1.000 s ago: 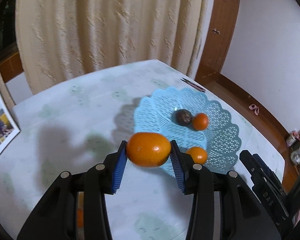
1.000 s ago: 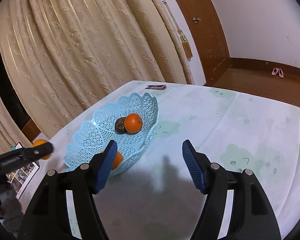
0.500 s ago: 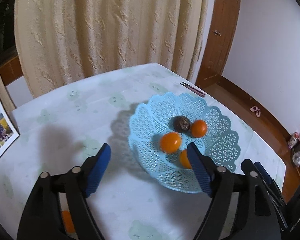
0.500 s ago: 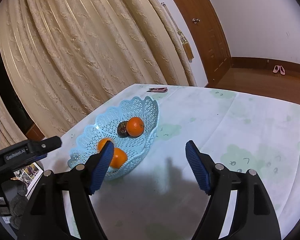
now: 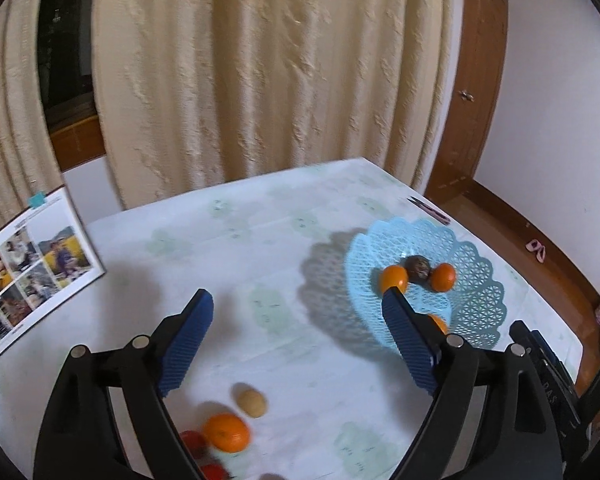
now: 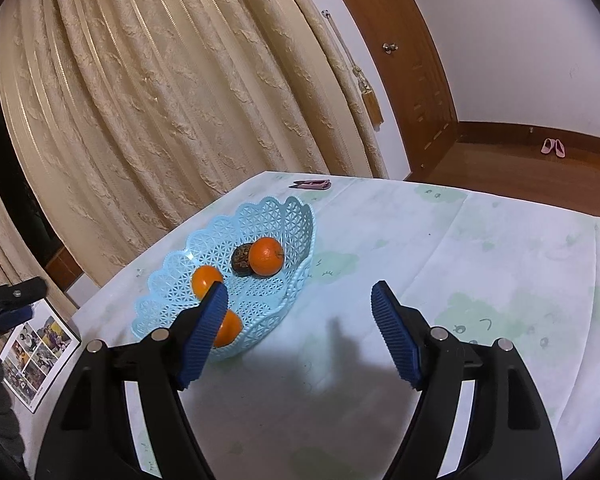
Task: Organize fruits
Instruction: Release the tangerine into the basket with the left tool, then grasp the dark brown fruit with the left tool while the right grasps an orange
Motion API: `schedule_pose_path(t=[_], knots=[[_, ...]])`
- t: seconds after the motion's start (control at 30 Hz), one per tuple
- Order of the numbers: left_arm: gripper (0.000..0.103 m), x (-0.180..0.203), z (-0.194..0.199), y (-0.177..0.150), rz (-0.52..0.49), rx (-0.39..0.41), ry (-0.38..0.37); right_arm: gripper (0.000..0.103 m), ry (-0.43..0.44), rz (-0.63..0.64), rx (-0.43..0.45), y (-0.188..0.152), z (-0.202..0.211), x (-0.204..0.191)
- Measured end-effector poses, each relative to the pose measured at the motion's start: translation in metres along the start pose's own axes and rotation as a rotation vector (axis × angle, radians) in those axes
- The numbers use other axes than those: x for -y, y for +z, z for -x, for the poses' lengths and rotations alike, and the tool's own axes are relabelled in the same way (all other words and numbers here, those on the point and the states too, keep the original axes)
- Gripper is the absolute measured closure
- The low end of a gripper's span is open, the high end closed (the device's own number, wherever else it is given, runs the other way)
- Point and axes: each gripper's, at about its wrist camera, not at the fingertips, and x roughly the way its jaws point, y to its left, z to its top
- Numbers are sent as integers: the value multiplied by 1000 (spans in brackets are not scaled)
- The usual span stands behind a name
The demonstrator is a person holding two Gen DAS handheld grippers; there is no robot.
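Note:
A light blue lattice basket sits on the table, holding a dark round fruit and three oranges. One orange lies low at the basket's near side. My left gripper hovers left of the basket, its jaws opening with nothing between them. Below it on the table lie a loose orange, a tan oval fruit and red fruits. My right gripper stands open and empty, just right of the basket.
A printed photo sheet lies at the table's left edge. A small pink clip-like tool rests beyond the basket. Cream curtains hang behind the table, and a wooden door and floor lie to the right.
The left gripper let go of its orange, which now lies in the basket. It opened wide and drew back to the left, bringing loose fruits into view. The right jaws widened slightly.

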Motion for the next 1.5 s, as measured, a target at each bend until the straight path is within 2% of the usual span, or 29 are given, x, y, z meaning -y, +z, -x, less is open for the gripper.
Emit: schedule_pose_path(t=[0.43,0.67,0.87,1.13,1.33,1.5], knots=[[15,-83,51,-21,105,58,142,27,-14,32,6,-1,3,-5],[15,-108,52,-47,134,14,181,26,21,52,-20,-8,10,-15],[15,-114,40,-80,124,-68,206,26,85,103,-50,-19,18,-38],[15,-117,16,-123,135,-186,187,26,182,199,-105,-37,25,-74],[15,-112,10,-134,140,-209,135,26,226,256,-159,-53,22,-92],[23,-109,3,-140,140,-223,111,26,256,295,-186,-62,22,-104]])
